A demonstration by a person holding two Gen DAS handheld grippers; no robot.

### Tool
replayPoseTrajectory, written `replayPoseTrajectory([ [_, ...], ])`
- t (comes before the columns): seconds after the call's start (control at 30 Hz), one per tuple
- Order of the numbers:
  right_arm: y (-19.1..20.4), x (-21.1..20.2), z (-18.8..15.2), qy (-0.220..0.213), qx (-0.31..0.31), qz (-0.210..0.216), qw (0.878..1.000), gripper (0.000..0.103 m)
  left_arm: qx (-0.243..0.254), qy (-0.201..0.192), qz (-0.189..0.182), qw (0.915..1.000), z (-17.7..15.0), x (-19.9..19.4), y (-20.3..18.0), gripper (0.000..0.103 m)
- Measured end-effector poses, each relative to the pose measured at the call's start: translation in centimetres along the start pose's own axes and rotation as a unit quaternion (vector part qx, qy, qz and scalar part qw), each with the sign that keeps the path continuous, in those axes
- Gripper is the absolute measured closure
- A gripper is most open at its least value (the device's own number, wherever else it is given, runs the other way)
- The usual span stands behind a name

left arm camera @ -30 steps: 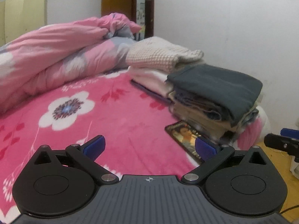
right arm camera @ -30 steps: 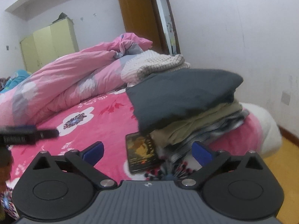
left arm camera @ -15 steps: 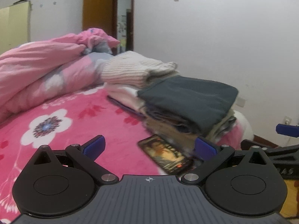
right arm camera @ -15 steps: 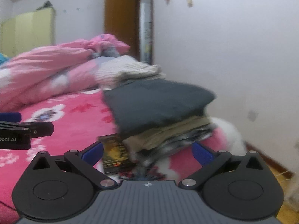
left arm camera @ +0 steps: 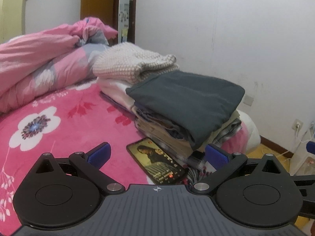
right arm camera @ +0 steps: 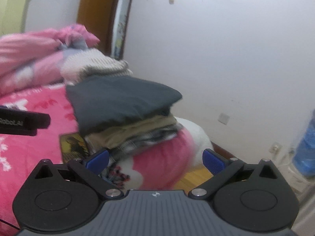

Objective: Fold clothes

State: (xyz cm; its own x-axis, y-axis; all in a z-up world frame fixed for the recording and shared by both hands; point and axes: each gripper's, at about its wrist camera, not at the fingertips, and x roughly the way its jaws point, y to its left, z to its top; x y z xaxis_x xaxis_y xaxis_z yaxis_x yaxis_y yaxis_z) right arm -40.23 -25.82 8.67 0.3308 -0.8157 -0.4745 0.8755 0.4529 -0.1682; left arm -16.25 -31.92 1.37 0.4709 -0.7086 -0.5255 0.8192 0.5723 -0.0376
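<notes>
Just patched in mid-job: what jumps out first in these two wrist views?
A stack of folded clothes topped by a dark grey garment sits at the bed's corner by the white wall. A lit phone lies on the pink floral bedspread against the stack. Both the left gripper and right gripper are open, holding nothing.

Matt dark-grey folded cloth point(left arm camera: 189, 98) tops the stack; chunky cream knit sweater point(left arm camera: 132, 64) behind (rough-looking); fleecy pink floral blanket point(left arm camera: 65, 122).

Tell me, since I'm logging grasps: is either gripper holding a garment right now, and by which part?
Nothing is held. The left gripper and right gripper are both open and empty, short of the folded clothes stack on the bed.
</notes>
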Motion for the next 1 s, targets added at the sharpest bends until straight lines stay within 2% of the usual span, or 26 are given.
replayPoseTrajectory([
  [0.1, 0.15, 0.07, 0.21, 0.011, -0.006, -0.004, 1.000, 0.000, 0.004, 0.000, 0.005, 1.0000, 0.08, 0.00, -0.11, 0.000],
  [0.27, -0.42, 0.06, 0.37, 0.020, 0.022, 0.000, 1.000, 0.000, 0.017, 0.003, 0.014, 0.9997, 0.06, -0.05, -0.53, 0.000],
  [0.83, -0.45, -0.04, 0.01, 0.025, 0.037, 0.006, 0.999, 0.000, 0.006, 0.006, 0.021, 0.9998, -0.26, -0.30, -0.41, 0.000],
  [1.0, -0.58, 0.06, -0.07, 0.028, 0.042, 0.005, 0.999, 0.000, 0.017, 0.006, 0.039, 0.9991, -0.32, -0.10, -0.76, 0.000],
])
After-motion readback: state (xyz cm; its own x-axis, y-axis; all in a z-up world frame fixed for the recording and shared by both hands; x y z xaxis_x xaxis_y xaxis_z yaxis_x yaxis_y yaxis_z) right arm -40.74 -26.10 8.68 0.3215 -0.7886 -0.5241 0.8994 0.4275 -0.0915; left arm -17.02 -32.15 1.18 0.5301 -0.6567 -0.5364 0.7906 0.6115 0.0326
